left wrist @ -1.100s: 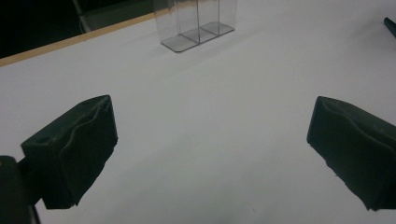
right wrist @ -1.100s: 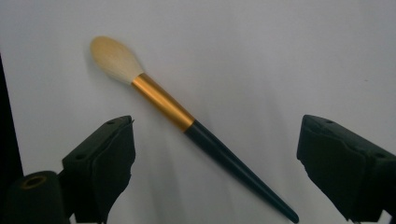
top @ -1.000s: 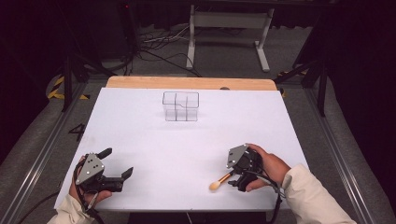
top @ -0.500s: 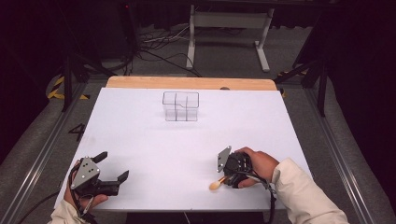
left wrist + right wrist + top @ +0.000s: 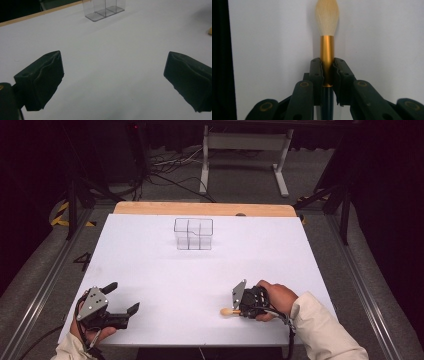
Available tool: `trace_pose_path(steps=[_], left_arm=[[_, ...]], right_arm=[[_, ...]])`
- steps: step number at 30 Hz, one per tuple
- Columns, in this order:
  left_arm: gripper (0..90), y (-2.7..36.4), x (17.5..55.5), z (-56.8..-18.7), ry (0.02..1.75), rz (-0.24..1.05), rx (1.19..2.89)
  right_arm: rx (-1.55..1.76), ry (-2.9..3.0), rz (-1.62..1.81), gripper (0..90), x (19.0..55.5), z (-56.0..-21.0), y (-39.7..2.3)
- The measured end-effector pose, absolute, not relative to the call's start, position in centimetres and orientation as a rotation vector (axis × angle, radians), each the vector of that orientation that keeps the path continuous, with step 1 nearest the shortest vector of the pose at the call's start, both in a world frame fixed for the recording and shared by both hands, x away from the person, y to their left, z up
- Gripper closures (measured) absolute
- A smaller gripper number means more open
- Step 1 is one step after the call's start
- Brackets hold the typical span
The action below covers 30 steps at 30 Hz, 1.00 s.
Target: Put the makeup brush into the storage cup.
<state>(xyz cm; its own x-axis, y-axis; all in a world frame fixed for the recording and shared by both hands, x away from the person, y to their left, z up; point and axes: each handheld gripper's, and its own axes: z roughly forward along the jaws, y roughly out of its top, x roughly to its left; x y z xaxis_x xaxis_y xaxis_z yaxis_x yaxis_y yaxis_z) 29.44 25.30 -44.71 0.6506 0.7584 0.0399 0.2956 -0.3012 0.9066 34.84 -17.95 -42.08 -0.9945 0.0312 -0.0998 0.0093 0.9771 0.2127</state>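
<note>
A makeup brush (image 5: pixel 327 48) with a pale bristle head, a gold ferrule and a dark handle lies on the white table (image 5: pixel 210 270). My right gripper (image 5: pixel 327 68) has just been closing and is shut on the ferrule, its pads pressing both sides. In the high view the right gripper (image 5: pixel 239 310) sits low at the front right, and the brush head (image 5: pixel 227 311) pokes out to its left. My left gripper (image 5: pixel 122 298) rests at the front left, jaws wide open with nothing between them. Its two black fingers (image 5: pixel 41 78) frame bare table.
A clear plastic organiser (image 5: pixel 193 234) with several compartments stands at the middle back of the table, also seen as a clear organiser (image 5: pixel 105 10) in the left gripper view. A wooden strip (image 5: pixel 200 208) runs along the far edge. Beyond it are cables and a metal stand.
The right gripper has dropped lower over the brush and its jaws have closed onto the ferrule. The left gripper has stayed put.
</note>
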Motion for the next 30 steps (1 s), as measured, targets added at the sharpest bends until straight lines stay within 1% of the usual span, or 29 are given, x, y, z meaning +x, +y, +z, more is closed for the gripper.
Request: trace_pose_path(steps=[3, 7, 8, 9, 10, 15, 20, 24, 30], left_arm=[[3.6, 25.2, 29.5, -44.7, 0.822, 0.575, 1.886], [3.7, 25.2, 29.6, -44.7, 0.829, 0.565, 1.877], [3.9, 25.2, 29.6, -44.7, 0.829, 0.565, 1.877], [4.1, 25.1, 29.7, -44.6, 0.834, 0.563, 1.872], [4.4, 25.1, 29.7, -44.6, 0.834, 0.563, 1.872], [5.5, 24.9, 29.7, -44.4, 0.823, 0.554, 1.861], [6.0, 24.8, 29.9, -44.1, 0.825, 0.546, 1.847], [6.3, 24.5, 30.1, -43.8, 0.82, 0.536, 1.821], [7.1, 23.1, 30.8, -42.8, 0.78, 0.508, 1.8]], right_arm=[[0.06, 2.992, 0.363, 78.5, 34.9, -41.9, -18.4], [0.166, 2.877, 0.666, 78.6, 35.1, -40.3, -20.5], [0.166, 2.877, 0.666, 78.6, 35.1, -40.3, -20.5], [0.245, 2.801, 0.838, 78.6, 35.1, -39.4, -21.7], [0.245, 2.801, 0.838, 78.6, 35.1, -39.4, -21.7], [0.419, 2.598, 1.148, 78.6, 34.9, -37.9, -24.0], [0.554, 2.384, 1.345, 78.5, 34.9, -36.9, -25.6], [0.587, 2.282, 1.442, 78.5, 34.9, -36.2, -25.7], [0.613, 2.197, 1.543, 78.5, 35.1, -36.1, -24.7]])
